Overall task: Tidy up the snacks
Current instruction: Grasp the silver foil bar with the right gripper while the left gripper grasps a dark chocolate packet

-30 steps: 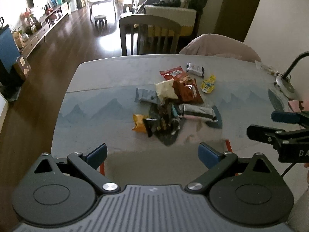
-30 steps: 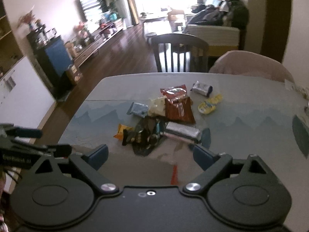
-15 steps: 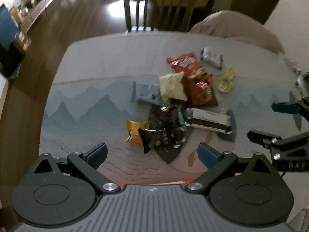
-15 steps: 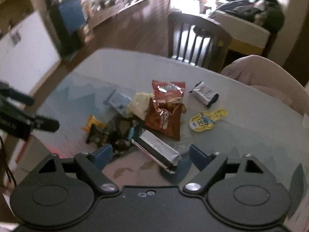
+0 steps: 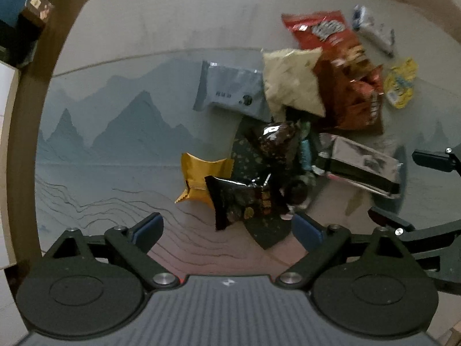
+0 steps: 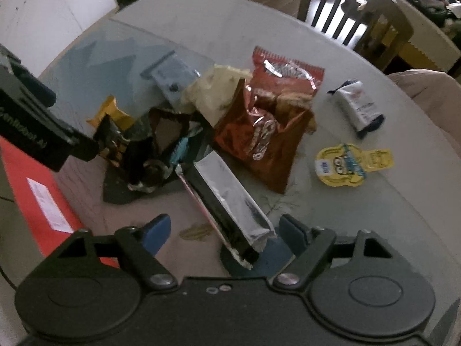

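A pile of snack packets lies on the table mat (image 5: 121, 121). It holds a dark chocolate packet (image 5: 245, 201), a gold packet (image 5: 198, 178), a grey packet (image 5: 230, 90), a cream bag (image 5: 291, 83), red-brown chip bags (image 5: 351, 86) and a silver-black bar (image 5: 360, 164). My left gripper (image 5: 227, 230) is open just above the dark packet. My right gripper (image 6: 224, 230) is open with the silver-black bar (image 6: 230, 199) lying between its fingers. A yellow cartoon cup (image 6: 345, 164) and a white-blue packet (image 6: 357, 106) lie apart on the right.
A red flat box (image 6: 37, 193) lies at the table's near left edge. A wooden chair (image 6: 354, 8) stands at the far side. The right gripper's fingers show in the left wrist view (image 5: 432, 160); the left gripper's body shows in the right wrist view (image 6: 31, 127).
Both grippers have tilted down and moved forward over the table, closing in on the snack pile. Both stay open. The snacks have not moved.
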Demonstrator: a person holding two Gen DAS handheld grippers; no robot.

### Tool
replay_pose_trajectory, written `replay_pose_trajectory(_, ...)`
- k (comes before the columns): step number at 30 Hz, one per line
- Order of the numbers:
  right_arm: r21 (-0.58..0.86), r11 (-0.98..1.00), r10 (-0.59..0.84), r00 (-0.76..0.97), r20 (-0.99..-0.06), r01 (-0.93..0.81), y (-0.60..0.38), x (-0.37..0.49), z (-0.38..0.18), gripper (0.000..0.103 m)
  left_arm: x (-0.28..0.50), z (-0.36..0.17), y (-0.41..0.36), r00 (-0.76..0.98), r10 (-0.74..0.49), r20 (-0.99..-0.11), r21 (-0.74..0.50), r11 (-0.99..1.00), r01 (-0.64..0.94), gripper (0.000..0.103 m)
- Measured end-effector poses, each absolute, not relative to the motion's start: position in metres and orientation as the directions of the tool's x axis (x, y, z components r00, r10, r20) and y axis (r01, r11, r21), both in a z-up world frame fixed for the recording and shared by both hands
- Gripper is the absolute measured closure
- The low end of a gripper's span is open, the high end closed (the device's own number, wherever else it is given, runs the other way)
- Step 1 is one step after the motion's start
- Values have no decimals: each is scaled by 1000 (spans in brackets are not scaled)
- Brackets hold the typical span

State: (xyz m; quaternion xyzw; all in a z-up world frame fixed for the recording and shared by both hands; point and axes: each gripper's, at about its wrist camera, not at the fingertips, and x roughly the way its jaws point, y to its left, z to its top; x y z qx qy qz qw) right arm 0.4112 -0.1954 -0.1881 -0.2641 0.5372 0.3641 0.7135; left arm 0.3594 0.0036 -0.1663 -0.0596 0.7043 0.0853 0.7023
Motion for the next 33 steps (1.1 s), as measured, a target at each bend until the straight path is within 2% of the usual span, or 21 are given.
replay_pose_trajectory(1,14,590,230,151,-961,-808,-193,414,-193,23,362,-172,4,-23,32,-999,35,979,-199,7)
replay_pose_trajectory(3,9,577,218,143,-965,-817,-190,418,-204,24,367,-182,3,-42,32,-999,39,981,-191,16)
replay_pose_trajectory(9,14,531,205,112,-972,-848,-180,425,-224,30,374,-203,-4,-94,10,-996,24,987,-158,16)
replay_pose_trajectory(12,6,522,198,115,-973,-853,-177,428,-231,35,377,-208,-5,-110,3,-994,20,988,-152,23)
replay_pose_trajectory(21,-11,501,212,136,-968,-866,-175,430,-235,42,388,-223,0,-160,-9,-987,17,987,-160,26)
replay_pose_trajectory(22,-19,496,215,144,-966,-868,-173,428,-236,45,390,-223,2,-160,-16,-987,11,986,-165,26)
replay_pose_trajectory(26,-36,487,218,161,-963,-873,-169,421,-238,53,391,-224,2,-159,-44,-986,-15,984,-177,37)
replay_pose_trajectory(33,-13,520,235,158,-959,-854,-176,416,-236,56,383,-226,5,-134,-71,-988,-43,979,-199,49)
